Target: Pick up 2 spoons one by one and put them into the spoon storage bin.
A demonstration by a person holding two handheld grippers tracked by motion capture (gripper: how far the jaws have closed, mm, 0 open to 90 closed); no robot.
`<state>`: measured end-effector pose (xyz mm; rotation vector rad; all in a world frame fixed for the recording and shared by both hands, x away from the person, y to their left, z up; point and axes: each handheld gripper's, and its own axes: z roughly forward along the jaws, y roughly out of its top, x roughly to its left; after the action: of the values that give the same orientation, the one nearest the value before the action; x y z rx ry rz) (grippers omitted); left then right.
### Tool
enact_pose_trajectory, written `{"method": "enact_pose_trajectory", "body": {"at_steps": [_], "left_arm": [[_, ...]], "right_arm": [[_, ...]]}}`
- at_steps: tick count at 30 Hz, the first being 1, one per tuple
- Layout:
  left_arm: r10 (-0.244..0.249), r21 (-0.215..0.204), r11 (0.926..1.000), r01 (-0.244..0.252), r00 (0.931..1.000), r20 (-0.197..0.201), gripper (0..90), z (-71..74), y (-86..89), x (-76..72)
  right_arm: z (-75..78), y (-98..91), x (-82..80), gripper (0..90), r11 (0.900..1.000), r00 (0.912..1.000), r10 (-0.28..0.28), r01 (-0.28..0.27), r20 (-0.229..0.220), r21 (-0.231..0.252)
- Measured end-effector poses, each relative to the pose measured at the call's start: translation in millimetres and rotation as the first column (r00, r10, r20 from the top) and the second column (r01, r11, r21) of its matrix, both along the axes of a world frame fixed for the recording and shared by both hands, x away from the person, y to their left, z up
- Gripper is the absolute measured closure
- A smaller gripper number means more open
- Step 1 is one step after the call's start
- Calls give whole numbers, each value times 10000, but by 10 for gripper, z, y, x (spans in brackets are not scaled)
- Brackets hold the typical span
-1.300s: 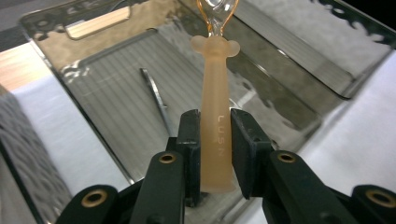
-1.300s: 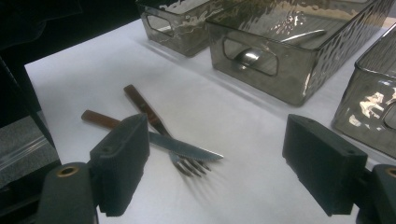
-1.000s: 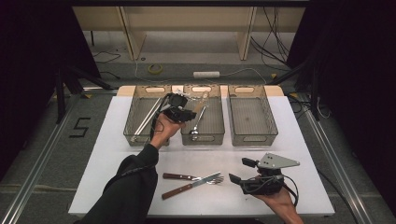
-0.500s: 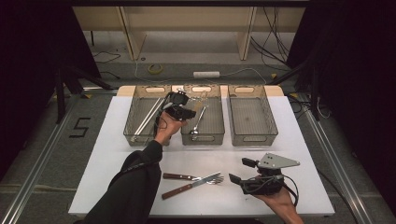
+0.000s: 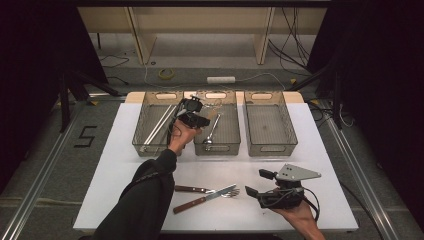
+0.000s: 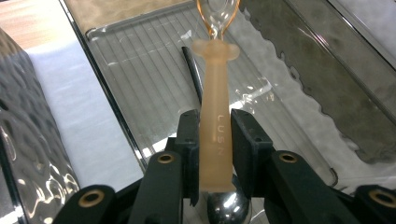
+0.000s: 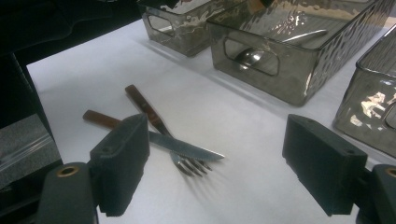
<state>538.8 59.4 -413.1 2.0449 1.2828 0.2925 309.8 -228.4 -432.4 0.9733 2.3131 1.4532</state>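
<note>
Little has shifted over the last second: the left gripper (image 5: 192, 114) has only edged a touch over the middle bin, and the right gripper (image 5: 274, 194) has kept its place near the table's (image 5: 125, 165) front edge.

Three clear ribbed bins stand in a row at the back. The left bin (image 5: 150, 145) holds long pale sticks, the middle bin (image 5: 227, 145) holds a metal spoon (image 5: 210, 134), and the right bin (image 5: 272, 145) looks bare. On the bare table lie a wooden-handled knife (image 7: 154, 135) and a fork (image 7: 161, 126), crossed, just ahead of the right gripper, whose jaws stand wide apart on nothing.

The left gripper's jaws are clamped on the handle of an orange translucent plastic spoon (image 6: 215, 121), held above the middle bin's floor with its bowl pointing away.

The step appears to be setting this spoon in with the other. It would go best to lower it until it lies nearly flat beside the metal spoon, then part the jaws, since a light plastic piece may bounce if dropped.
</note>
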Motion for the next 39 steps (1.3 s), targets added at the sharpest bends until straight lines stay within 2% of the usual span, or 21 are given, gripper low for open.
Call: {"method": "enact_pose_trajectory", "body": {"at_steps": [3, 7, 12, 19, 25, 28, 33, 39], "left_arm": [[111, -196, 9997, -111, 9999, 2, 689, -1, 3, 1], [18, -317, 9995, -19, 10000, -17, 555, 53, -2, -36], [-317, -684, 9971, 318, 9995, 32, 445, 150, 53, -157], [-1064, -911, 9899, 1083, 9940, 263, 337, 260, 194, -487], [-1400, -1218, 9814, 1485, 9873, 756, 286, 303, 385, -825], [-1567, -813, 9833, 1626, 9849, 739, 269, 281, 432, -936], [-1767, -483, 9823, 1810, 9808, 823, 256, 269, 460, -1046], [-2325, -306, 9715, 2349, 9703, 672, 243, 259, 426, -1140]], "right_arm": [[0, -1, 0, 240, 10000, 10000, 1, -1, -1, 2], [0, -4, -2, 240, 10000, 10000, -13, 13, -8, 18], [0, -10, -4, 240, 10000, 10000, -32, 32, 2, 1], [2, -12, -10, 240, 10000, 10000, -65, 65, 29, 24], [3, -4, -10, 240, 10000, 10000, -66, 66, 10, -7], [8, 9, -11, 240, 10000, 10000, -51, 51, 11, -6], [9, 29, -8, 240, 10000, 10000, 6, -6, 53, -49], [6, 7, -7, 239, 10000, 10000, -50, 50, 13, -1]]}}
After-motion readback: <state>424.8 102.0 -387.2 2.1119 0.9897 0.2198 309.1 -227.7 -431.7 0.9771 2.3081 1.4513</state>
